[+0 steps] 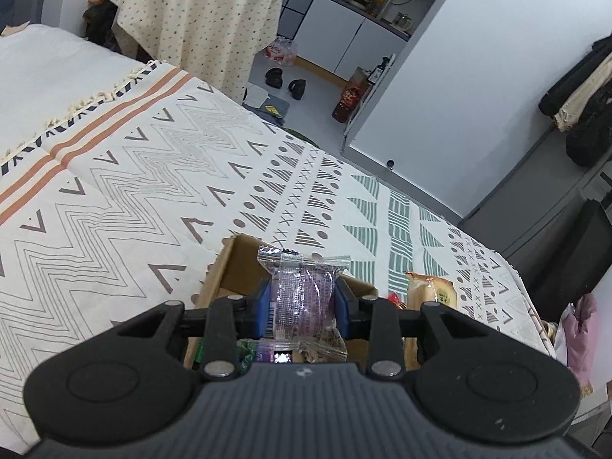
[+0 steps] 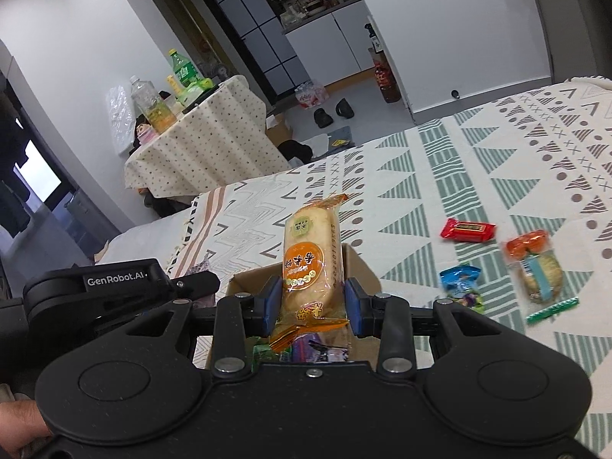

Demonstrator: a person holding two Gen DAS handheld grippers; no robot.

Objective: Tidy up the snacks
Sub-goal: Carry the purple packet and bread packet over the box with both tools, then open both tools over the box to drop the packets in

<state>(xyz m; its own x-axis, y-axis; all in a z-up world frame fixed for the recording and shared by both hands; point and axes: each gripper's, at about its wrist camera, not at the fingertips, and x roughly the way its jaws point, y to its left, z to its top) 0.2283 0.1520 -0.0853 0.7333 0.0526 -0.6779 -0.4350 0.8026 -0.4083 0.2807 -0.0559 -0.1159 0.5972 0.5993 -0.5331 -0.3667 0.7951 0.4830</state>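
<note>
— While both tools hang over the bed, what do the left tongs (image 1: 303,308) hold?

— A clear wrapper with a purple snack (image 1: 302,290), pinched between the blue pads (image 1: 341,306). It stands upright, its crimped top edge above the pads. It hangs directly over the open cardboard box (image 1: 225,267).

— And the right tongs (image 2: 311,304)?

— Closed on an orange-labelled rice cracker pack (image 2: 310,264), gripped at its lower half, long axis upright and leaning slightly right. It too sits above the cardboard box (image 2: 355,264). The same pack shows in the left view, just right of the box (image 1: 430,292).

— Contents of the box?

— Several wrappers lie inside: green and purple ones are visible under the right tongs (image 2: 306,350). I cannot tell how many.

— Where does the box stand?

— On the bed, on a patterned bedspread (image 2: 478,153) with zigzags, triangles and green stripes.

— Loose items?

— Three, on the bedspread to the right of the box, well apart from both tools: a red packet (image 2: 468,230), a blue packet (image 2: 461,287), and a clear bag with an orange top (image 2: 535,267). A green strip (image 2: 552,310) lies just beside that bag.

— The left tool itself?

— Its black body, marked GenRobot.AI (image 2: 114,281), shows in the right view, just left of the box. Part of a hand (image 2: 19,424) shows at the lower left corner.

— Surroundings?

— A desk with a dotted cloth (image 2: 199,145) carries bottles beyond the bed. Dark slippers (image 2: 332,113) lie on the floor.
</note>
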